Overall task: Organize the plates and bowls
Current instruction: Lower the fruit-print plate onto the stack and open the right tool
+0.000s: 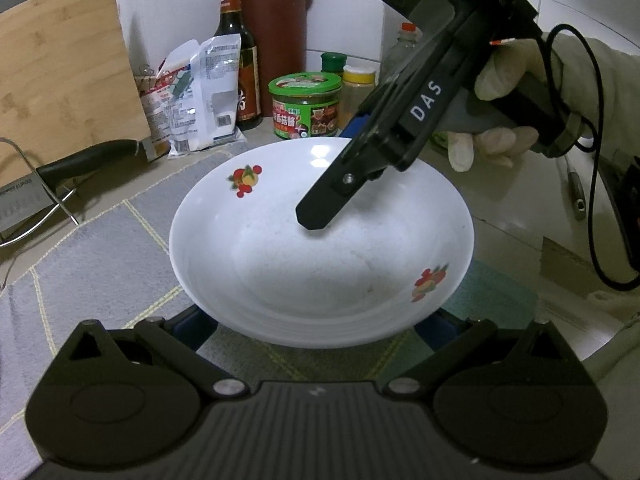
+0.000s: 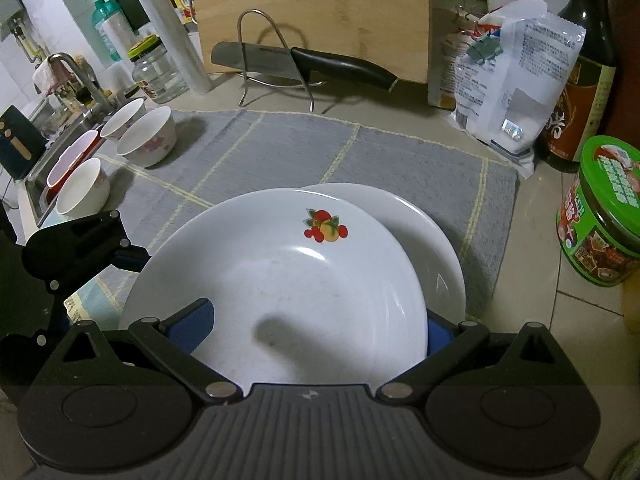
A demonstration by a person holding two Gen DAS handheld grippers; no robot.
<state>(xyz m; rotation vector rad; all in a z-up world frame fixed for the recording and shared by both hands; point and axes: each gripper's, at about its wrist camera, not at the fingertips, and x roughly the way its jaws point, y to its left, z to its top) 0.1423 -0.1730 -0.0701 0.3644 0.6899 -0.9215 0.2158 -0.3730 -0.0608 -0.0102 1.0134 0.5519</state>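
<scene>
Holding the fruit-printed plate (image 2: pixel 280 280) is the step in hand, as I judge it: the deep white plate sits near the front edge of the grey mat (image 2: pixel 360 152), and it lies partly on top of a plain white plate (image 2: pixel 432 248), whose rim shows out on the right side. The right gripper (image 2: pixel 318 332) stands with its fingers on both sides of the plate rim, one blue pad (image 2: pixel 188 328) over the inside of the plate and the other at the outer edge; it looks closed on the rim, but the contact itself is partly hidden. The left gripper (image 1: pixel 312 320) is at the opposite rim of the same plate, its fingers mostly covered by the plate, so I cannot tell if it holds or is only spread wide around it. A gloved hand (image 1: pixel 500 112) carries the right gripper.

Further out, three white bowls (image 2: pixel 148 136) and one red bowl (image 2: pixel 72 156) wait at the left edge of the mat, beside the sink (image 2: pixel 36 184). At the back edge of the counter are a knife (image 2: pixel 304 60) on a wire stand, a wooden cutting board (image 2: pixel 320 8), bags, a dark bottle and a green jar (image 2: pixel 600 216).

The next move probably calls for centring the printed plate on the plain one, then releasing it slowly so it does not slide off
</scene>
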